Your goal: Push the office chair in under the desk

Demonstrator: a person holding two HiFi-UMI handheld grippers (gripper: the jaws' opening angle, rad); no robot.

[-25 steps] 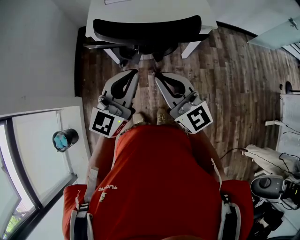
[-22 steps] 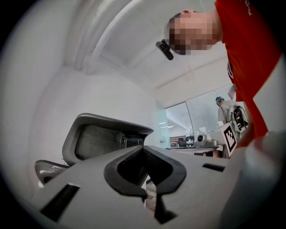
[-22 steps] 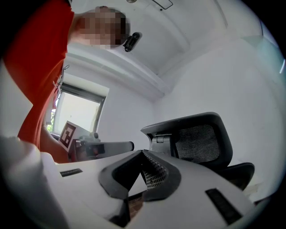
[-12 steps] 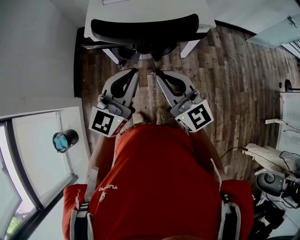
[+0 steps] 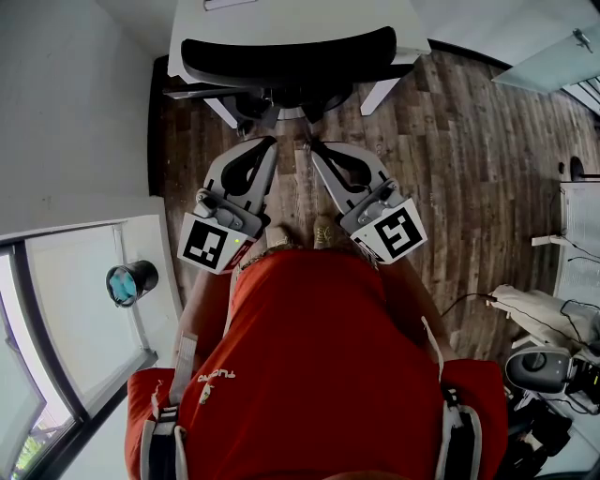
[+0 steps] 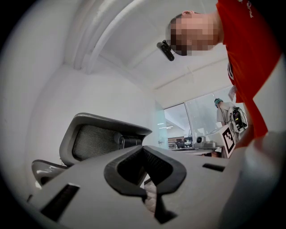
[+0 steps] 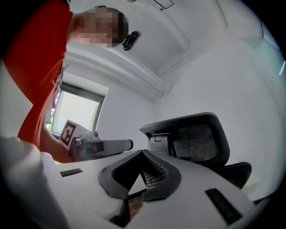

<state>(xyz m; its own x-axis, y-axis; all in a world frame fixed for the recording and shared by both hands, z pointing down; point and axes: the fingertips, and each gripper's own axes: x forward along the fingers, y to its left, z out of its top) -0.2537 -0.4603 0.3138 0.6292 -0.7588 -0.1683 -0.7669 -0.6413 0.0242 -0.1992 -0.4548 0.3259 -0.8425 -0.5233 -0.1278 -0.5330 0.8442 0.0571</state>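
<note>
Change since the earlier frames: almost none. The left tool and right tool lie where they were in the head view, and the chair has not visibly shifted.

Tool state: both are clenched, jaws together, with nothing between them.

Pose: the person holds both tools low in front of an orange shirt. The tools point forward at the chair, roughly level. Their tips angle toward each other while the marker cubes sit wider apart.

Task item: the chair stands ahead of the tools with its seat under the white table and its backrest at the table's near edge. The tool tips are near the chair base but not touching it.

Clearances: a wall runs close along the chair's left side. The wood floor is open to the right. Cables and equipment lie at the lower right, well apart from the chair.
</note>
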